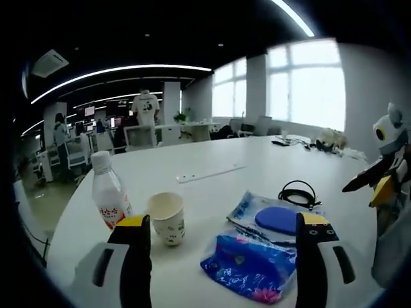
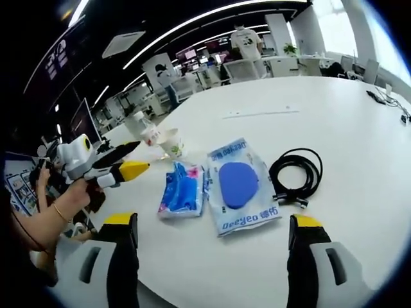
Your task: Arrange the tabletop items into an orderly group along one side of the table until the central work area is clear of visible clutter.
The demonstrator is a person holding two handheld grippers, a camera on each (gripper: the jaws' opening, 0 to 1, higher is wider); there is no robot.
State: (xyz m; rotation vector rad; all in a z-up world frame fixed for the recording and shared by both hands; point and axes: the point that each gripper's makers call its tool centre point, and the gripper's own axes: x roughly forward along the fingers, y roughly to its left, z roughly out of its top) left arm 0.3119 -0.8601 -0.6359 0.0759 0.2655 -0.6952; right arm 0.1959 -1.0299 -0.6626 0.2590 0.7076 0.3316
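White desk (image 2: 359, 212), office room behind. Left hand-held gripper (image 1: 221, 247) jaws apart, nothing between them, hovering over the near desk edge. Right hand-held gripper (image 2: 212, 247) jaws also apart, holding nothing, above bare desk.

Items clustered in the middle area: water bottle (image 1: 108, 191) upright with white cap, paper cup (image 1: 167, 218) upright just beside it, apart from the bottle. Blue tissue pack (image 1: 252, 266) lying flat between the left jaws in the left gripper view, just beside a clear bag with a blue round pad (image 1: 277, 218) inside. In the right gripper view the tissue pack (image 2: 182, 190) touches or nearly touches the bag (image 2: 241, 186); cannot tell which. Black coiled cable (image 2: 297, 174) near the bag's other side, apart from it. Long white strip (image 1: 210, 172) lies flat farther out on the desk.

Left gripper seen in the right gripper view, held in a person's hand (image 2: 72, 196) off the desk edge.
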